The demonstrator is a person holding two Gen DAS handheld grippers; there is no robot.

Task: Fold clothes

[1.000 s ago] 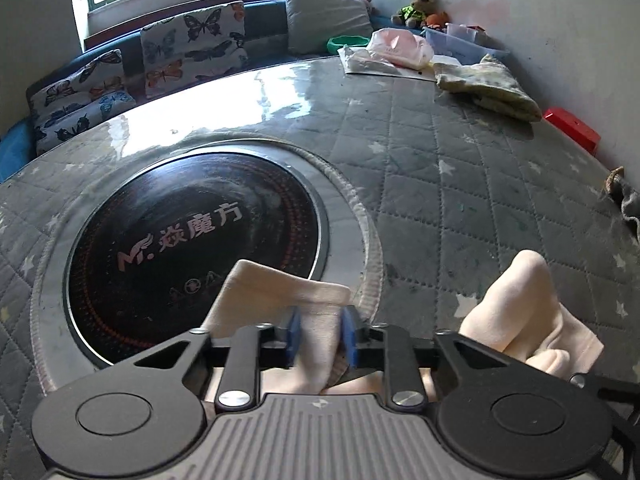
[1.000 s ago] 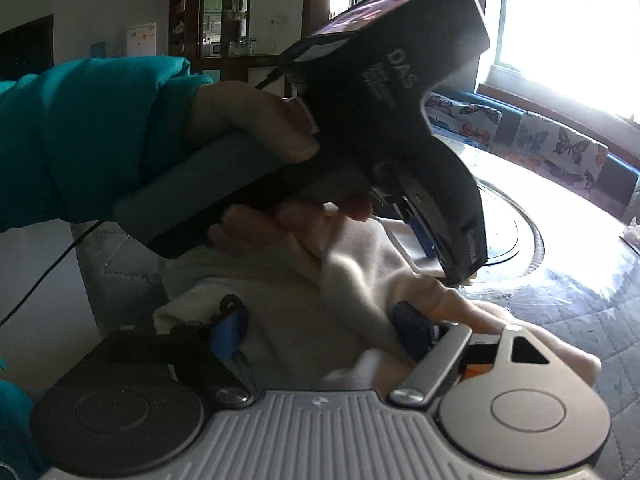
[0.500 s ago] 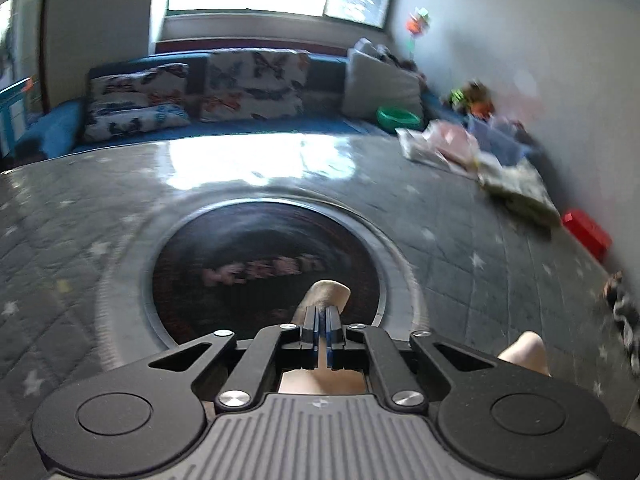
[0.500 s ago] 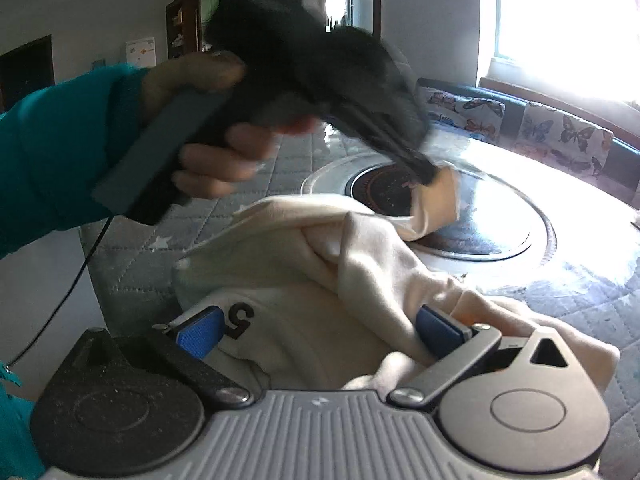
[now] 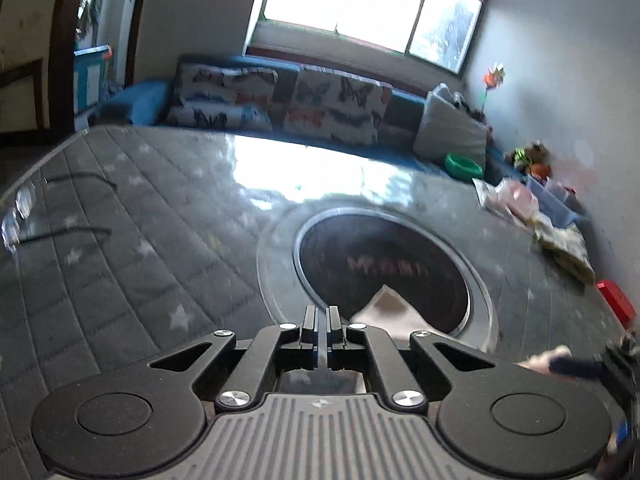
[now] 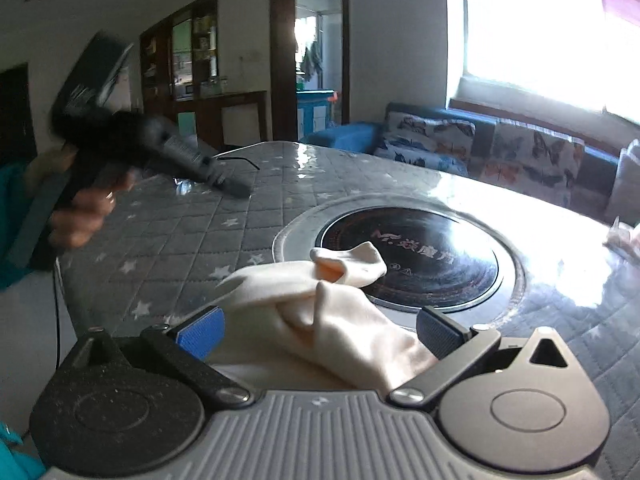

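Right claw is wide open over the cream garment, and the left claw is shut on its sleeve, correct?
Not quite. The left claw is shut, but on nothing: the left wrist view shows no cloth between its fingers. The cream garment does lie between the open fingers of the right claw.

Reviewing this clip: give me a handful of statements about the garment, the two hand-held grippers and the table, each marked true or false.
1. The left hand-held gripper is shut on the cream garment. False: its jaws are closed with nothing between them.
2. The right hand-held gripper is open, with the garment lying between its pads. True.
3. One end of the garment lies on the dark round plate in the table. True.
4. The table cover is plain white. False: it is grey, quilted, with pale stars.
5. A green bowl sits beyond the table's far side. True.
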